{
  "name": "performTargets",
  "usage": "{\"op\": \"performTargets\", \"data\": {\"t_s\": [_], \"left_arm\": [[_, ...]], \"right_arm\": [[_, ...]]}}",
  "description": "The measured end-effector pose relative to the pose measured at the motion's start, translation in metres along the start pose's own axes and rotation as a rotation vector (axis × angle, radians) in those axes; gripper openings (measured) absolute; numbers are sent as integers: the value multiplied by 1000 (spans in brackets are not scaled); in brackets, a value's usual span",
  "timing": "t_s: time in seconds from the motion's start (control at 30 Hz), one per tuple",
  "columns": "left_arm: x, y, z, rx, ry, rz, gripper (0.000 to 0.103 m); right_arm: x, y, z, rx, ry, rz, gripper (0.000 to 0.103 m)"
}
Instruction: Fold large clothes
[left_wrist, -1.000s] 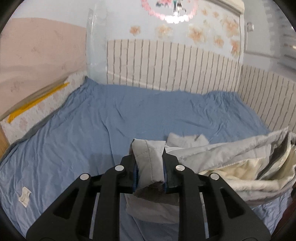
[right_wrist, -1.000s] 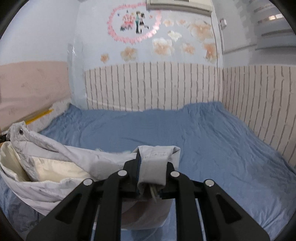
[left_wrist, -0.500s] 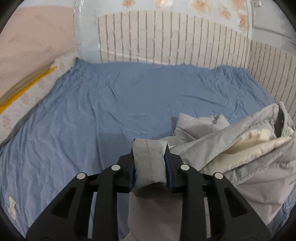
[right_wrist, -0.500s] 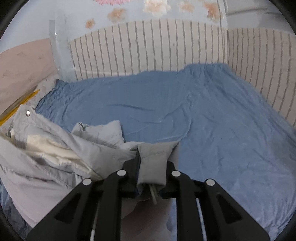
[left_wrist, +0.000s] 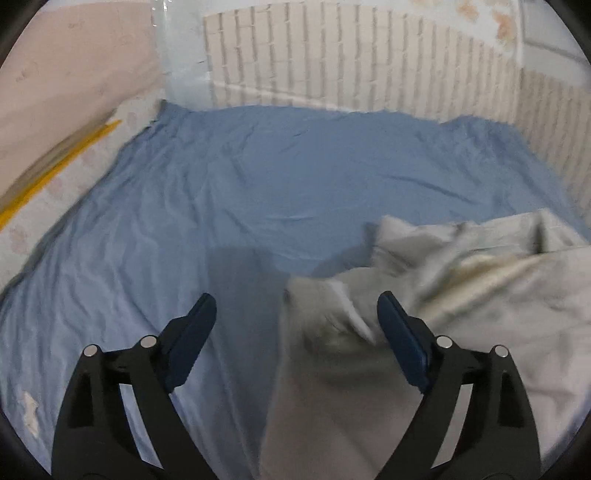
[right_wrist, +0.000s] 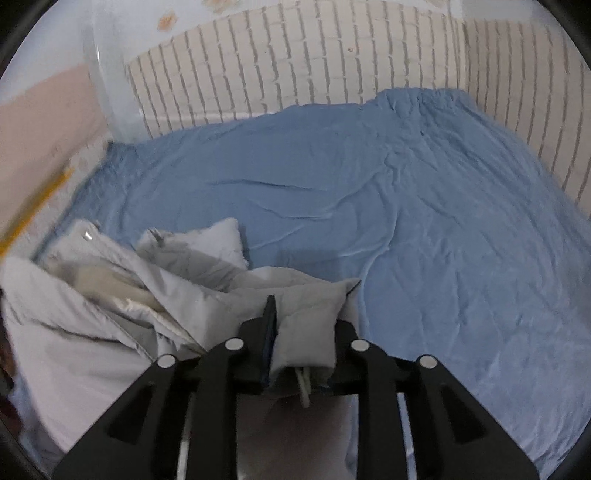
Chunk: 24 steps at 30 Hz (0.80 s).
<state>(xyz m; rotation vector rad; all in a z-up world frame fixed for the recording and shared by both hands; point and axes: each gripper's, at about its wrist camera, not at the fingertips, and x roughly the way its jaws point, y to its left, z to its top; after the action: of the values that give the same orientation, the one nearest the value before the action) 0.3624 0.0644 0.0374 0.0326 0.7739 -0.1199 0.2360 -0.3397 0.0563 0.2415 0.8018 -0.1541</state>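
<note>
A pale grey padded jacket (left_wrist: 461, 314) with a cream lining lies crumpled on the blue bedsheet (left_wrist: 288, 166). My left gripper (left_wrist: 295, 297) stands wide with its jaws opening. A blurred corner of the jacket sags between them near the right pad, and neither pad presses on it. In the right wrist view the jacket (right_wrist: 110, 314) is heaped at the lower left. My right gripper (right_wrist: 306, 314) still has a thick fold of its hem filling the gap between its fingers, while its jaws are opening.
The blue sheet (right_wrist: 424, 192) stretches wide to the far side and to the right. A brick-patterned padded wall (right_wrist: 295, 66) bounds the bed at the back and right. A pink panel (left_wrist: 66, 74) and a yellow strip (left_wrist: 55, 173) border the left edge. A small white tag (left_wrist: 29, 406) lies on the sheet.
Both grippers have come down towards the bed with the jacket. The left jaws have sprung wide and let the corner go. The right jaws have widened a little around the hem.
</note>
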Motion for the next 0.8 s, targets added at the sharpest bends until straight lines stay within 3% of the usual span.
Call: {"op": "performTargets", "data": {"t_s": [0.13, 0.23, 0.27, 0.3, 0.37, 0.5, 0.67, 0.8], "left_arm": [[-21, 3, -6, -10, -14, -21, 90], [-40, 14, -18, -14, -29, -17, 98], [-42, 16, -20, -17, -28, -16, 98], [-43, 18, -21, -21, -25, -16, 98], [-45, 26, -27, -33, -14, -14, 98], [-41, 37, -39, -37, 14, 3, 98], [-18, 39, -54, -52, 78, -7, 98], [8, 34, -67, -58, 132, -36, 98]], "right_arm": [[-22, -8, -1, 46, -12, 55, 33], [-30, -23, 1, 124, -5, 161, 49], [-30, -31, 3, 169, 3, 201, 55], [-31, -35, 4, 190, 2, 212, 72], [-39, -39, 8, 198, -48, 176, 90], [-51, -36, 10, 131, -100, 71, 92], [-4, -31, -25, 49, 43, -52, 92], [26, -26, -50, 16, 115, -67, 92]]}}
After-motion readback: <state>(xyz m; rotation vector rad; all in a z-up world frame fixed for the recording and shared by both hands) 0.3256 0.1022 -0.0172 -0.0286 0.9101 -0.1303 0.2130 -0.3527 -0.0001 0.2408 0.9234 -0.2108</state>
